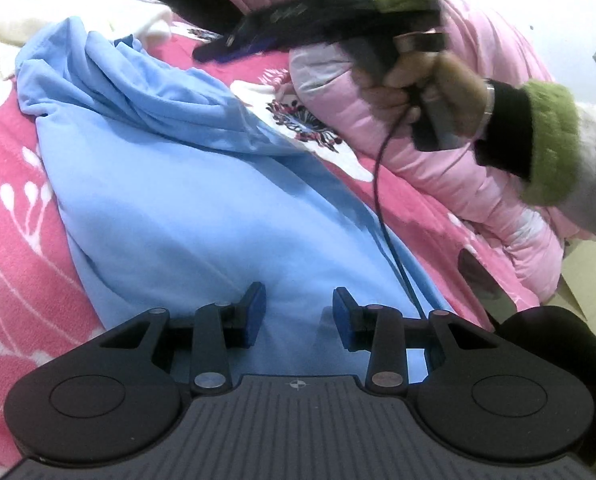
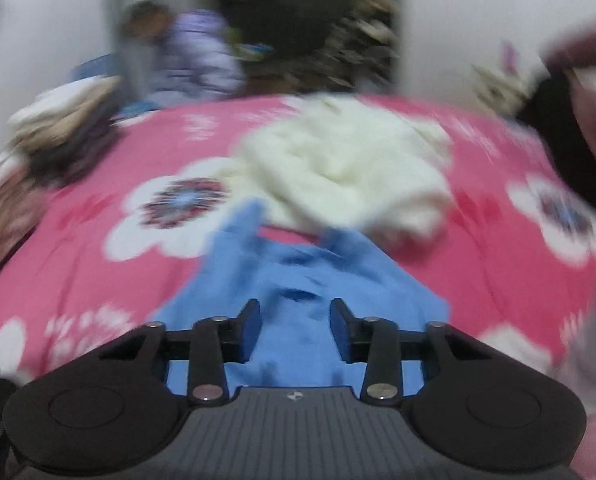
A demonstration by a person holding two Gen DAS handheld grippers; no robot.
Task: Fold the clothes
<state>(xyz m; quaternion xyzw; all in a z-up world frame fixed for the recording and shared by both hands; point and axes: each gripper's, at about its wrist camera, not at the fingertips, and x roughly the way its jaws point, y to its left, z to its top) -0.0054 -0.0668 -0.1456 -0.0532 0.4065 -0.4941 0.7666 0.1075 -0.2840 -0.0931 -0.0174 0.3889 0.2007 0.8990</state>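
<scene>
My left claw (image 1: 300,310) hangs over the near end of the one blue shirt (image 1: 169,184), its pads apart with nothing pinched between them. My right claw (image 2: 295,322) is parted too, blue cloth below the gap but not gripped. The shirt lies on the pink flowered blanket (image 1: 5,184), bunched at its far end. Beyond the shirt sits one cream garment (image 2: 346,168); to its right, one pink padded jacket (image 1: 438,160).
</scene>
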